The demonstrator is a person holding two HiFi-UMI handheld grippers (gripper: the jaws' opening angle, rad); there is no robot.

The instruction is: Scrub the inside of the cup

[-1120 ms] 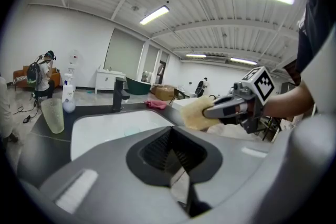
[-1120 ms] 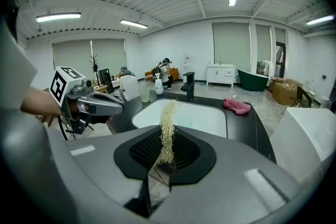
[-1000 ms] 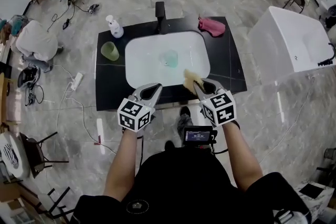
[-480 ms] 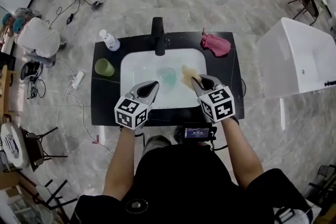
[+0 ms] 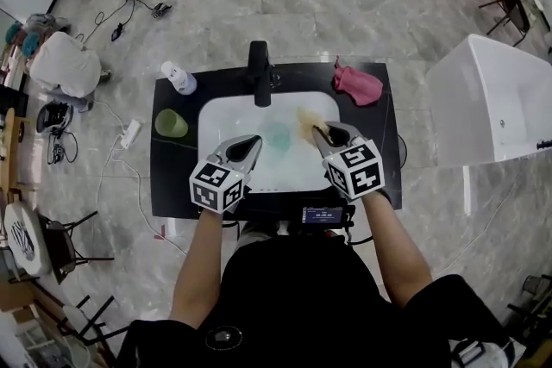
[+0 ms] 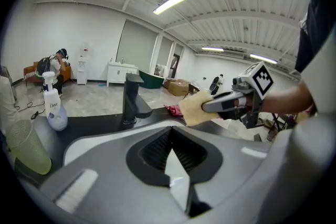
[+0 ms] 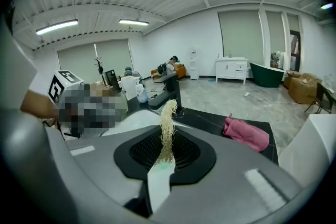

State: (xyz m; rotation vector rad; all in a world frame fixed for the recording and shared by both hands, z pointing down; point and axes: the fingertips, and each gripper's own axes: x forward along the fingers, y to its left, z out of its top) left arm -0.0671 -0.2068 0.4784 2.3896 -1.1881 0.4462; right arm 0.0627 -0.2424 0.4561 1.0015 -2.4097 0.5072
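Scrub not started, I'd say: cup [image 5: 278,134] sits mid-sink [image 5: 226,111], right gripper [image 5: 323,133] clamped on yellow scrub pad [image 5: 307,118] just right of it, left gripper [image 5: 252,140] closed, empty, near-left.

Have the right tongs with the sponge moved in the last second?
Yes: right tongs went from the near rim of the sink farther in, toward the faucet.
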